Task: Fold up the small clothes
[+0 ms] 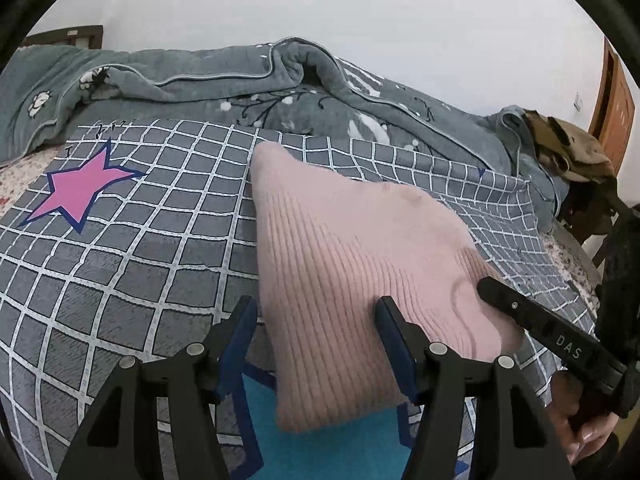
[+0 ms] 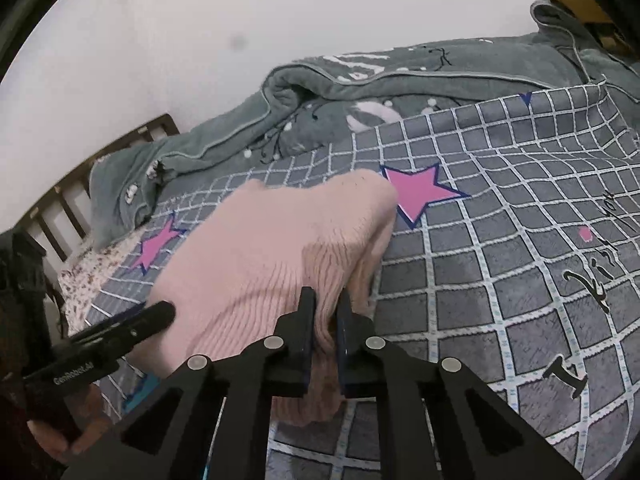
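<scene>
A pink ribbed knit garment (image 1: 340, 248) lies partly raised on the grey checked bedsheet (image 1: 120, 264). In the left wrist view its left edge runs between my left gripper's (image 1: 316, 312) blue-padded fingers, which stand wide apart and do not press on it. From the right, my right gripper (image 1: 486, 286) reaches onto the garment's near right corner. In the right wrist view that right gripper (image 2: 326, 300) is shut on a bunched fold of the pink garment (image 2: 272, 240). The left gripper (image 2: 168, 312) shows at the garment's left side, held by a hand.
A grey quilt (image 1: 240, 80) is heaped along the back against a white wall. Wooden headboard slats (image 2: 60, 200) stand at the bed's end. Brown clothing (image 1: 568, 148) hangs by a wooden door at the right. Pink stars (image 2: 420, 192) mark the sheet.
</scene>
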A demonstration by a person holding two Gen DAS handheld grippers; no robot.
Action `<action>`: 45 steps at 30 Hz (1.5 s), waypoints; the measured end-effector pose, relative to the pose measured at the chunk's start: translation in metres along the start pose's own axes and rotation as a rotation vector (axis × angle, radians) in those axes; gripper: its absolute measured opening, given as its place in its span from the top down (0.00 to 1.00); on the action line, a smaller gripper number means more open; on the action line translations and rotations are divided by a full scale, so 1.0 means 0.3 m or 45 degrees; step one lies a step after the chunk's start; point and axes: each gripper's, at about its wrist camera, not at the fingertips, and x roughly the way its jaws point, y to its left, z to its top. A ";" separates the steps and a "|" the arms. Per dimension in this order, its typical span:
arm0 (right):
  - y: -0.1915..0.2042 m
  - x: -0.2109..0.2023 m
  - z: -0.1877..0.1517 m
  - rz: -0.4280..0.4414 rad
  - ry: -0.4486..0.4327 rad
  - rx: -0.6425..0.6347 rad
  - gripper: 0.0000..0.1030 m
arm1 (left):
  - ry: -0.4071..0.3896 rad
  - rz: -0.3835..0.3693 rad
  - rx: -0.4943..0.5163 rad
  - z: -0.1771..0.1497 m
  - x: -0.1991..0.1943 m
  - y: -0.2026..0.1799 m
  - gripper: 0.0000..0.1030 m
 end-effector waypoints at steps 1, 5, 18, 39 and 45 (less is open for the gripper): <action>0.002 0.000 -0.005 -0.010 0.004 -0.011 0.92 | 0.002 0.003 0.005 -0.003 0.000 -0.002 0.42; 0.019 0.002 -0.011 -0.046 0.015 -0.051 0.92 | 0.004 -0.007 -0.003 -0.001 -0.002 0.004 0.42; 0.006 -0.019 0.057 -0.010 -0.020 -0.017 0.67 | -0.026 -0.089 -0.081 0.087 0.015 0.063 0.39; -0.100 0.296 0.214 0.052 0.190 0.027 0.56 | 0.192 -0.117 -0.084 0.274 0.329 0.137 0.51; -0.081 0.284 0.211 0.114 0.134 -0.023 0.90 | 0.028 -0.041 0.066 0.279 0.292 0.064 0.84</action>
